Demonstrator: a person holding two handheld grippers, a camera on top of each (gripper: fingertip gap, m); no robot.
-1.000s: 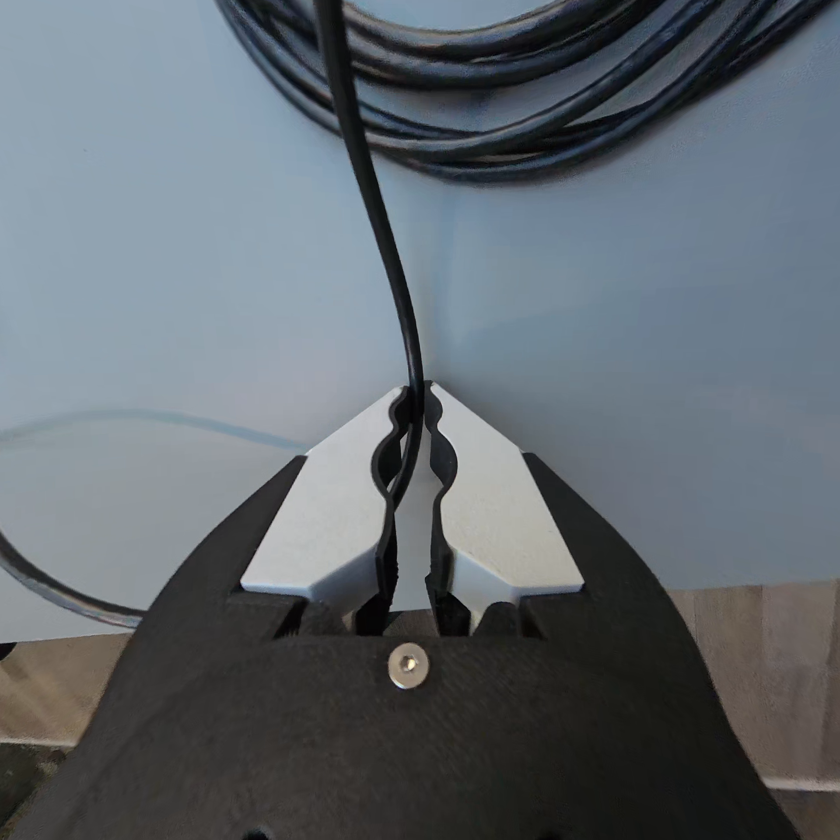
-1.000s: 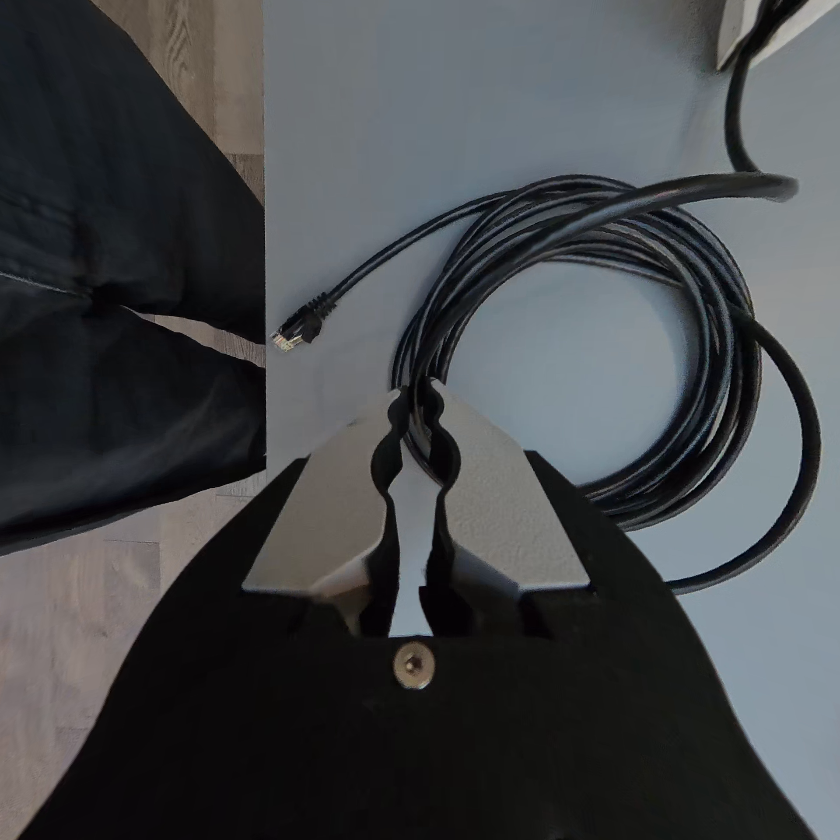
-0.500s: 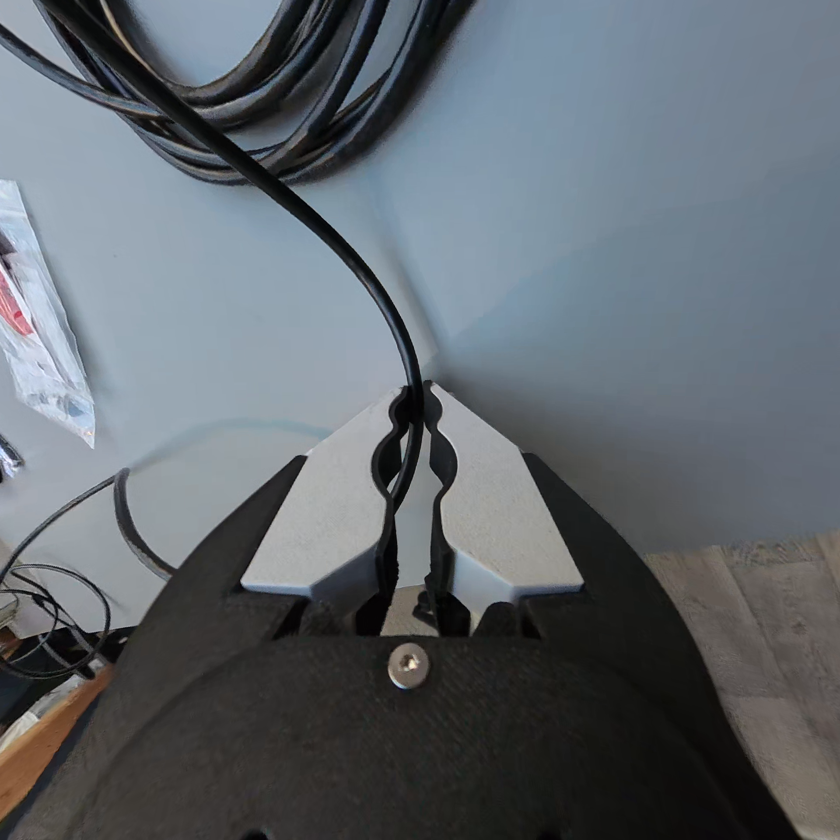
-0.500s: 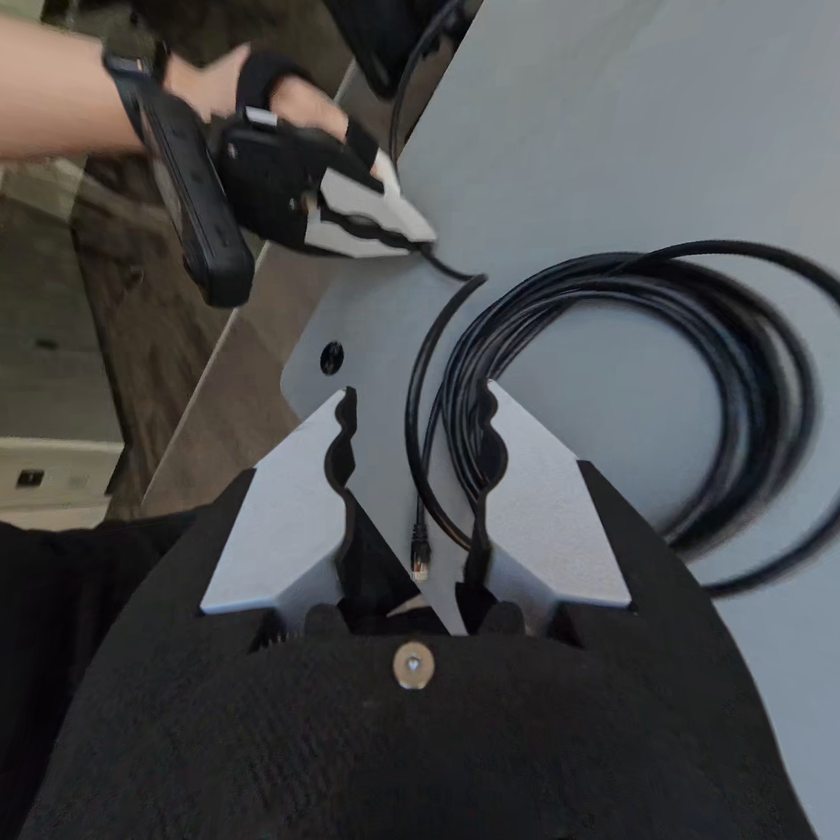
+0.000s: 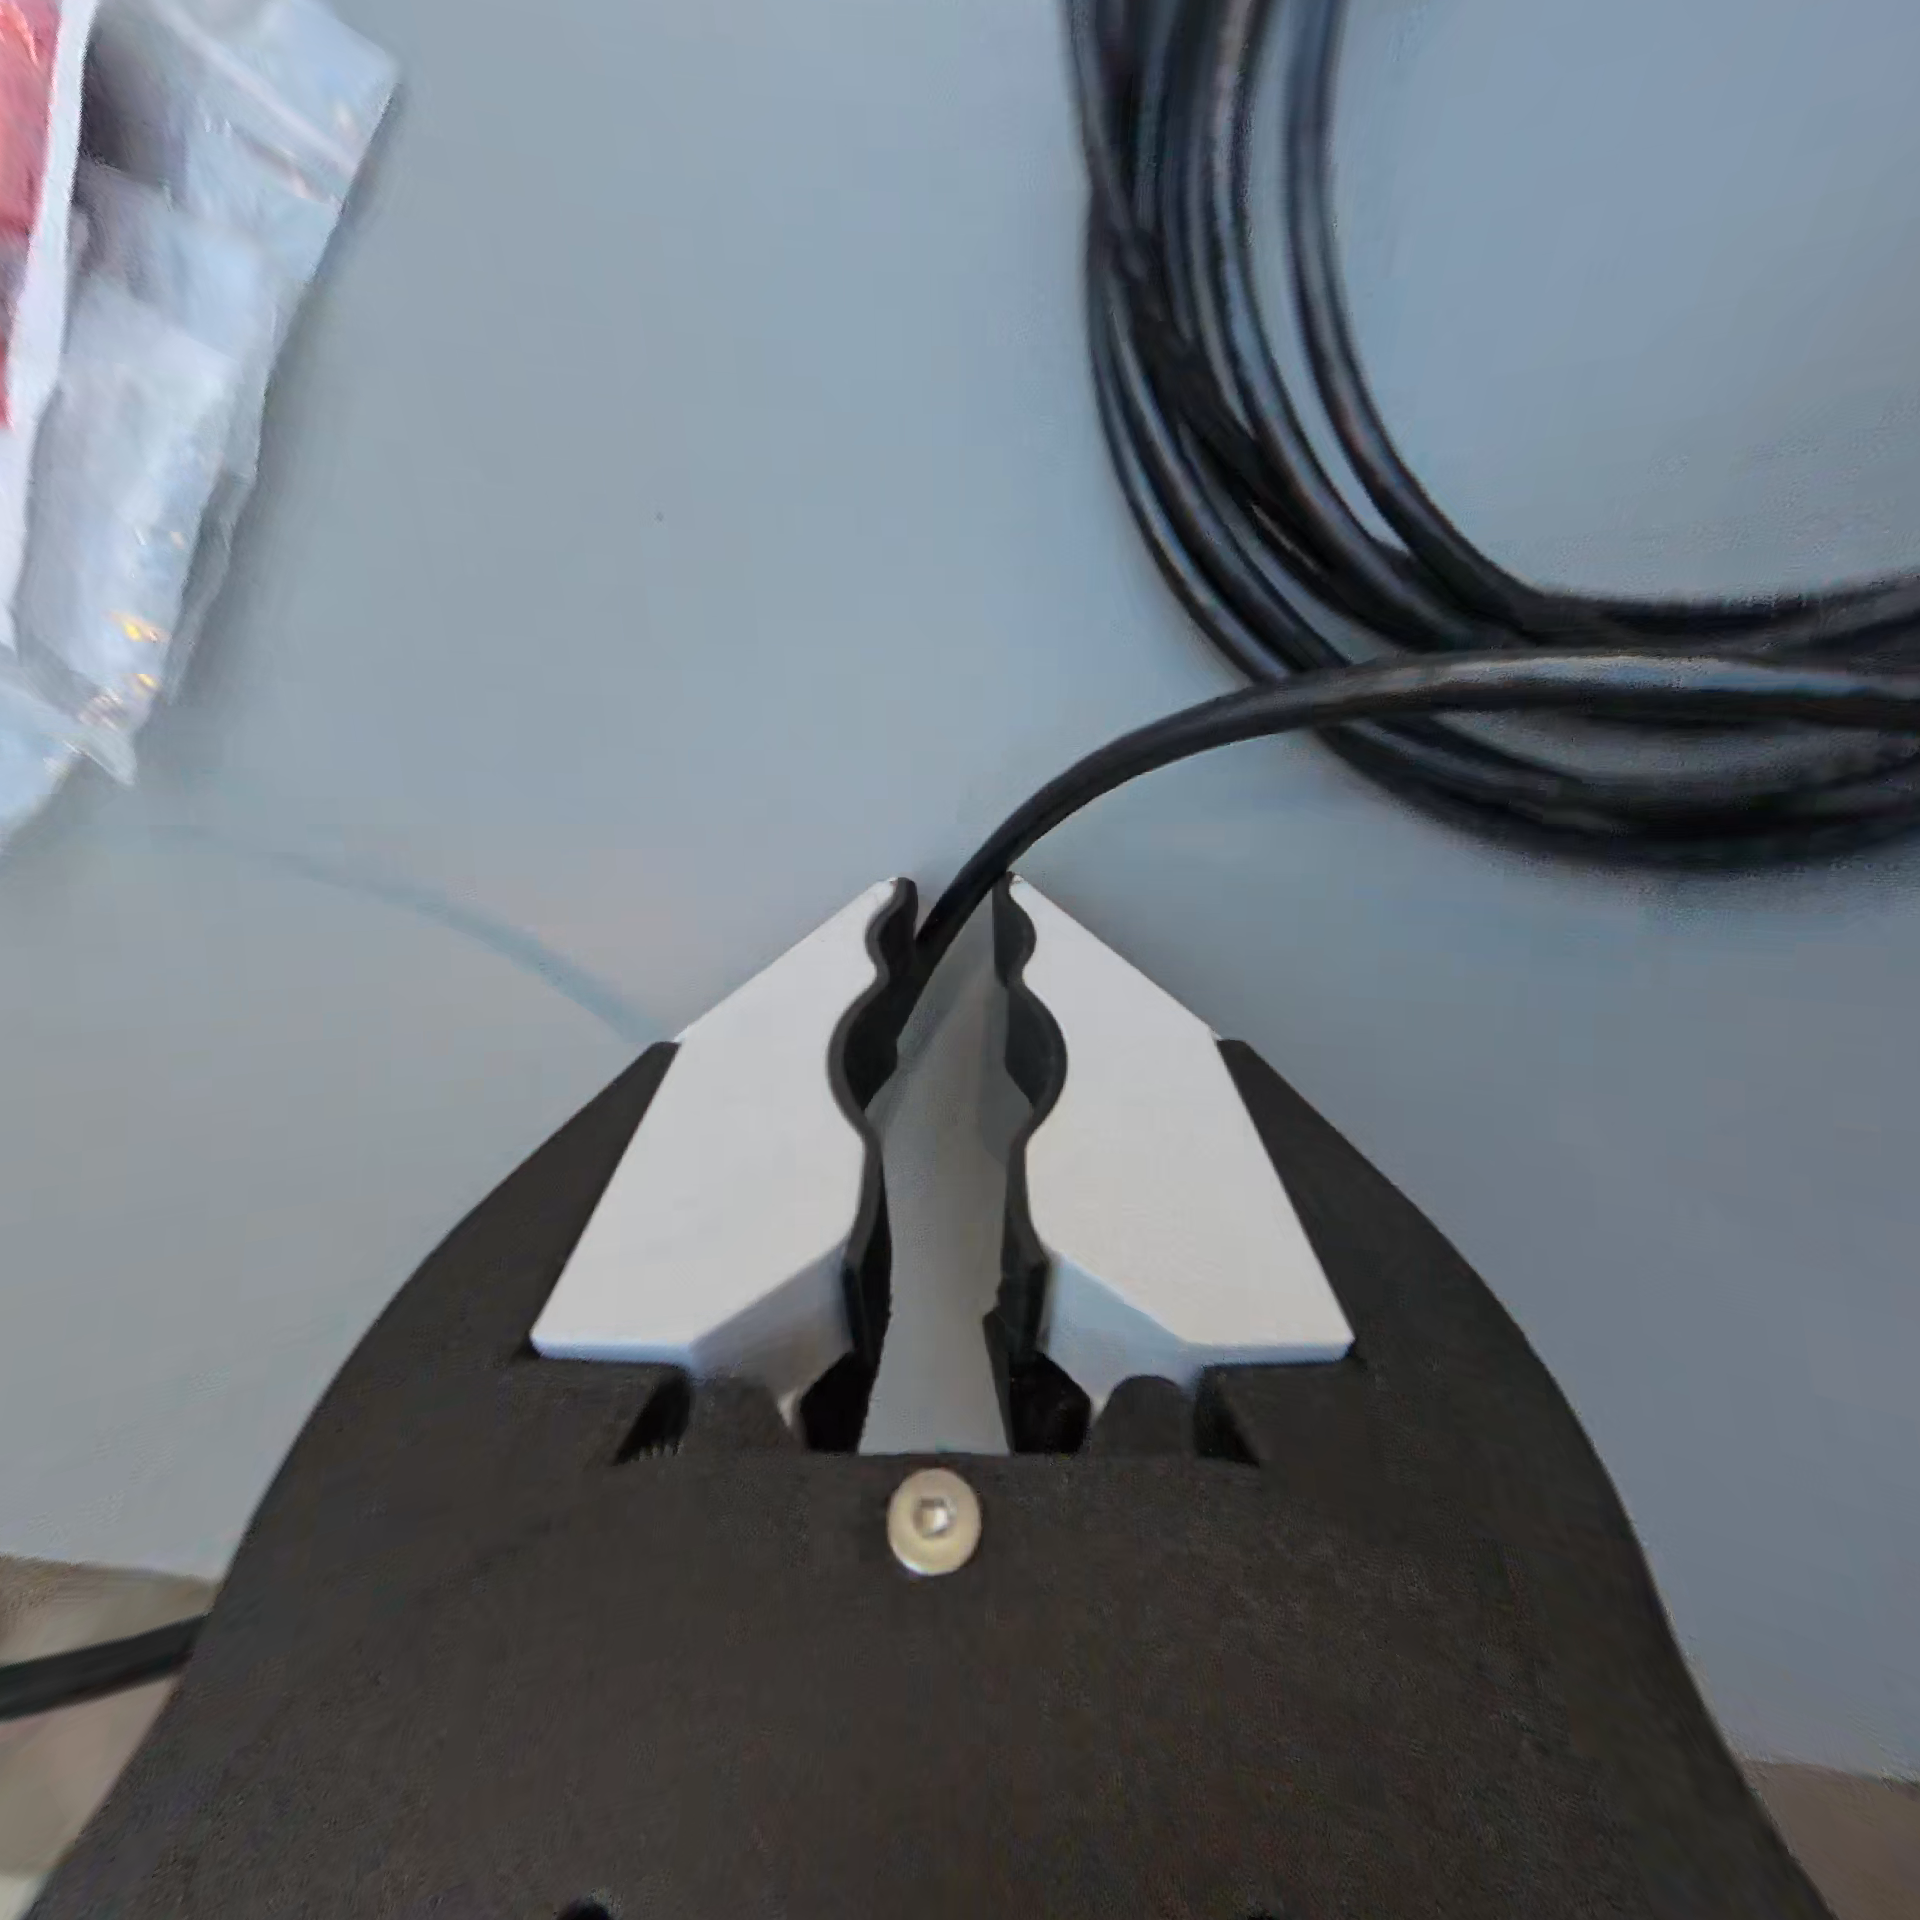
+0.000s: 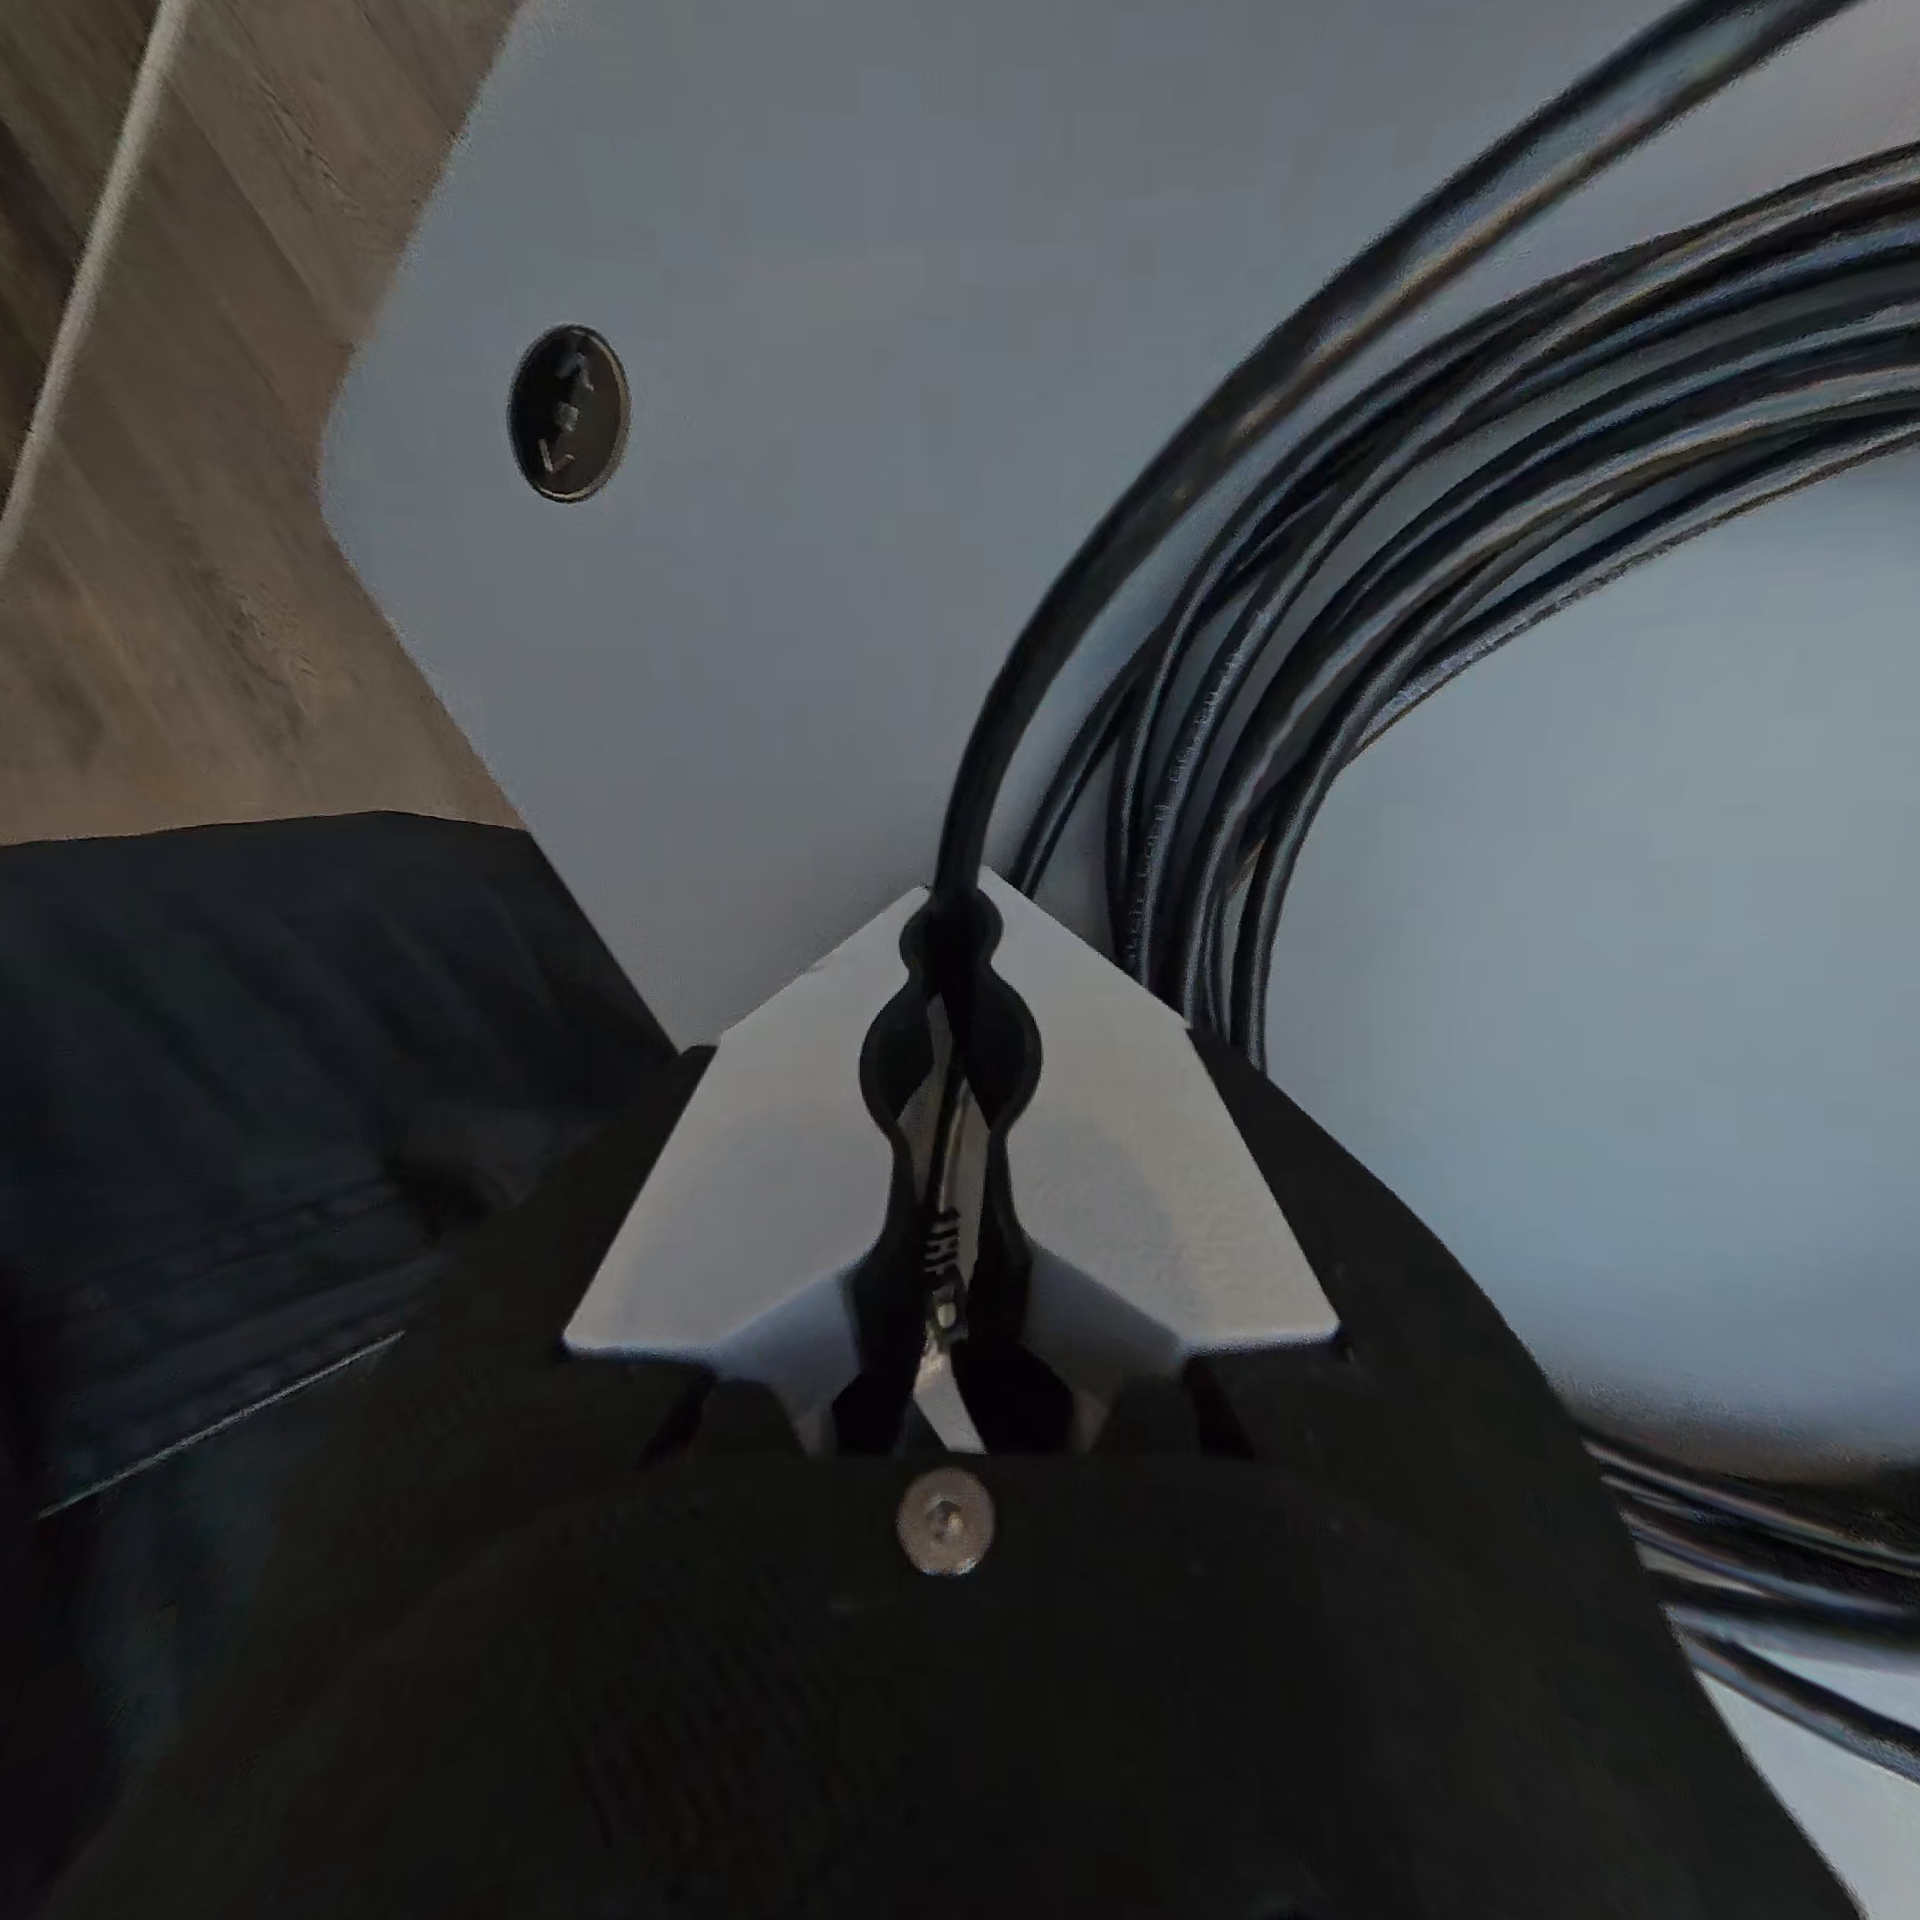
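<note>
Left gripper [image 5: 951, 888]: its jaws are standing slightly apart, with a narrow gap between the tips; a single strand of the black cable [image 5: 1299, 707] is running through that gap and leaning against the left finger's pad [image 5: 883, 997], clear of the right pad, so the strand is lying loose rather than being pinched
Right gripper [image 6: 951, 904]: its jaws are pressing together at the tips and gripping one strand of the black cable [image 6: 982, 769]; the strand is passing back between the dark pads, and the cable's plug [image 6: 943, 1314] with its ribbed boot is sitting in the slot near the base of the fingers
Cable coil [image 5: 1351, 582]: several loops are lying on the grey table [image 5: 675, 436], ahead and to the right of the left gripper; the loose strand is curving from the gripper tips across the top of the loops
Coil in the right wrist view [image 6: 1507, 540]: the loops are sweeping past the right side of the right gripper, just beside its right finger
Plastic bag [image 5: 135, 395]: a clear bag with something red inside is lying on the table at the far left, well apart from the coil; it is blurred
Round black fitting [image 6: 568, 412]: it is sitting in the table near its corner, left of the gripped strand
Dark fabric [image 6: 260, 1091]: it is filling the lower left beside the table edge
Floor [image 6: 156, 468]: wood-look boards are showing beyond the table's corner
</note>
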